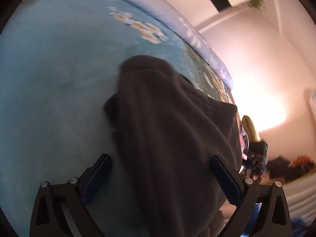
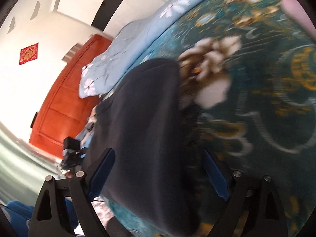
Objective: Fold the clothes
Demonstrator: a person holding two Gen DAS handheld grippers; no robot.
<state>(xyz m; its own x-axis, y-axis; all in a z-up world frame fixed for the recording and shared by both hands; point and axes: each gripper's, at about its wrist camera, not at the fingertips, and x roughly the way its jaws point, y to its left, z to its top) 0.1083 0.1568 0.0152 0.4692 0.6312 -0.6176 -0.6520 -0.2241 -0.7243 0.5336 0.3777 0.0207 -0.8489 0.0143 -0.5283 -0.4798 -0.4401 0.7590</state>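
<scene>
A dark grey fleece garment [image 1: 167, 130] lies folded on a teal floral blanket [image 1: 49, 79]. In the left wrist view my left gripper [image 1: 162, 179] is open, its blue-padded fingers astride the garment's near end. In the right wrist view the same garment [image 2: 146, 128] looks dark navy, and my right gripper [image 2: 158, 175] is open with its fingers astride the near end. Neither gripper holds the cloth. The right gripper shows in the left wrist view at the garment's right edge [image 1: 254, 158]; the left gripper shows in the right wrist view [image 2: 72, 154].
A light blue flowered quilt [image 2: 118, 59] lies bunched along the blanket's far edge. An orange wooden door [image 2: 65, 98] and white wall stand beyond. A pile of dark and orange clothes [image 1: 292, 165] lies at the right. Both views are motion-blurred.
</scene>
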